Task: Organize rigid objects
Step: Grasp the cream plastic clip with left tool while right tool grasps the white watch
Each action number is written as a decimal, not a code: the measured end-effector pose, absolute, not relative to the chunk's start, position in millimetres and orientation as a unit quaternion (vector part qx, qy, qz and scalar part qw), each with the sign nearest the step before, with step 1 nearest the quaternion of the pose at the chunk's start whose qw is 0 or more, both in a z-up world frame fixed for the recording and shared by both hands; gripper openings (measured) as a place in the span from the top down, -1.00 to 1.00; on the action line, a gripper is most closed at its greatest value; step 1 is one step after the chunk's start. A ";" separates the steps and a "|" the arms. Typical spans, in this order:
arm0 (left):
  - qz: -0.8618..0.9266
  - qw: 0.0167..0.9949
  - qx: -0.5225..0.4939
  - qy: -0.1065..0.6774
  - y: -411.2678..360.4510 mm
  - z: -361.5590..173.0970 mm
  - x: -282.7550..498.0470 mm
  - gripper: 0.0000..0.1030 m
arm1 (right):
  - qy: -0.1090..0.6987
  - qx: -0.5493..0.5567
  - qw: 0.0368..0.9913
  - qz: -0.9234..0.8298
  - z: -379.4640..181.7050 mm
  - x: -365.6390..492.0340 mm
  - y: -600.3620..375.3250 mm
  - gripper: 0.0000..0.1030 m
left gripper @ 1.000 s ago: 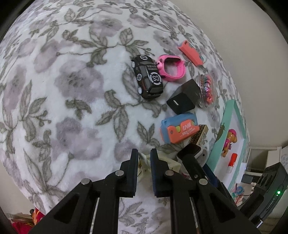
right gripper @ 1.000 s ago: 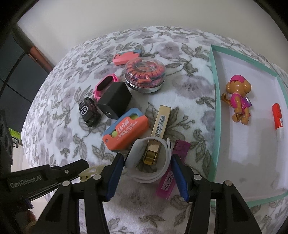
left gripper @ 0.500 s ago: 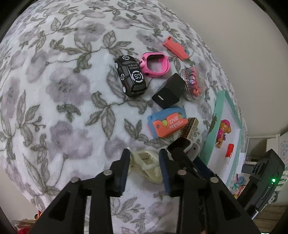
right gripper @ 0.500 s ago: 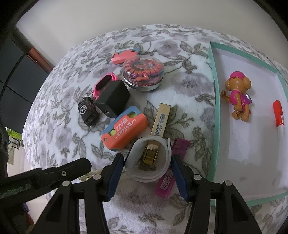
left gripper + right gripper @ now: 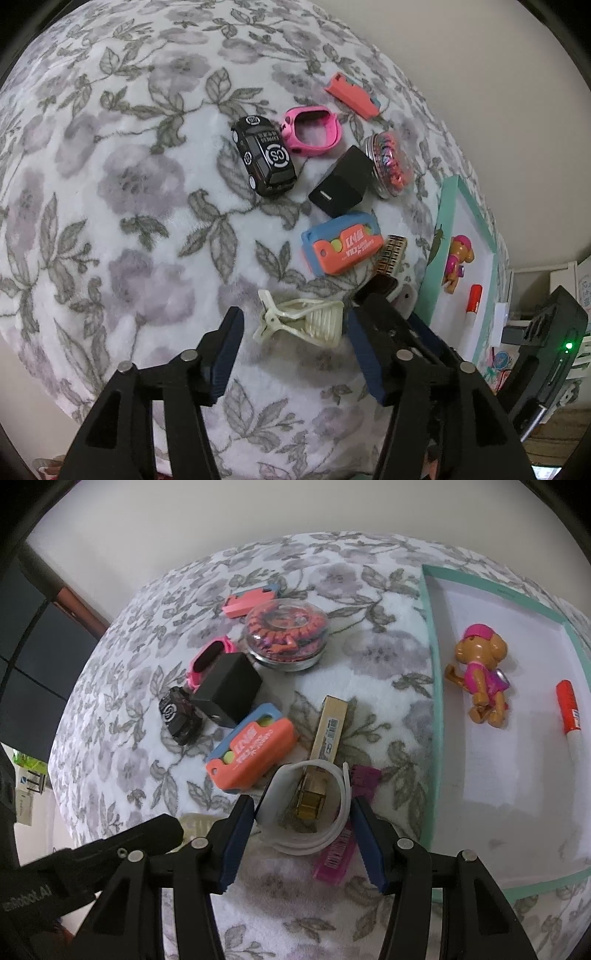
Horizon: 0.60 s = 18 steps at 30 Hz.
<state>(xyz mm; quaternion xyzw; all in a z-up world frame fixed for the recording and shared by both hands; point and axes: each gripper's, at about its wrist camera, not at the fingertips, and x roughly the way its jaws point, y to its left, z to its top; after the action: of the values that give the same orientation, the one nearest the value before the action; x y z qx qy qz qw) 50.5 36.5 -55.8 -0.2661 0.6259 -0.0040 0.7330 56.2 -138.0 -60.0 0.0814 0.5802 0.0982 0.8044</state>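
Opening left gripper (image 5: 291, 354) jaws have freed one cream clip (image 5: 303, 323).

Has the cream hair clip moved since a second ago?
Yes. The cream hair clip, earlier pinched by the left gripper, now lies free on the blanket between its opening jaws, below the orange case.

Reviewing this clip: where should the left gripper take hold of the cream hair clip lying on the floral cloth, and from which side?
From above, straddling the cream hair clip. It lies flat between the opening, untouching fingers of the left gripper. Probably pinch its ribbed toothed body across the narrow width, not the thin splayed handle tips at its left end.
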 end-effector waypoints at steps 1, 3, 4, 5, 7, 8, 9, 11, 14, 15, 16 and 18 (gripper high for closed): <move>-0.004 0.733 -0.263 0.628 35.7 -56.1 50.7 -0.19 | 0.580 0.083 0.805 0.094 -59.6 56.4 -140.3 -0.11; -0.004 0.733 -0.256 0.630 33.5 -56.4 51.3 -0.20 | 0.577 0.102 0.806 0.089 -57.0 57.4 -147.5 -0.11; -0.006 0.734 -0.253 0.631 32.6 -56.4 51.6 -0.20 | 0.575 0.110 0.806 0.086 -55.0 57.9 -151.4 -0.11; -0.007 0.735 -0.245 0.632 30.0 -56.4 52.2 -0.20 | 0.573 0.112 0.807 0.083 -53.4 58.7 -153.7 -0.11; -0.007 0.738 -0.227 0.635 24.8 -56.9 53.9 -0.20 | 0.565 0.115 0.813 0.080 -46.6 58.9 -158.6 -0.11; -0.008 0.741 -0.210 0.638 20.3 -58.2 55.3 -0.20 | 0.561 0.118 0.815 0.079 -43.7 59.2 -160.4 -0.11; -0.009 0.741 -0.200 0.640 17.4 -59.8 56.6 -0.20 | 0.559 0.122 0.816 0.080 -41.7 59.3 -161.9 -0.11; -0.012 0.741 -0.188 0.645 12.7 -64.2 58.7 -0.20 | 0.557 0.131 0.816 0.080 -39.6 59.9 -165.4 -0.11; -0.012 0.740 -0.180 0.648 10.5 -70.1 61.2 -0.20 | 0.557 0.136 0.816 0.075 -38.4 60.1 -170.1 -0.10; -0.009 0.742 -0.175 0.647 10.4 -71.6 62.4 -0.20 | 0.557 0.137 0.815 0.075 -38.4 60.4 -171.3 -0.10; -0.007 0.745 -0.169 0.646 9.8 -72.5 63.2 -0.20 | 0.558 0.138 0.815 0.075 -38.3 60.6 -171.7 -0.09; -0.008 0.748 -0.158 0.644 9.4 -73.0 62.6 -0.17 | 0.557 0.141 0.815 0.075 -37.1 61.0 -173.6 -0.09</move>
<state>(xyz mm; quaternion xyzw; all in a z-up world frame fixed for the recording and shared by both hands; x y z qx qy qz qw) 62.6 9.4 -73.0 -0.1579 0.6441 -0.0078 0.7485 61.0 -173.6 -37.1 0.1407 0.5566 0.0747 0.8153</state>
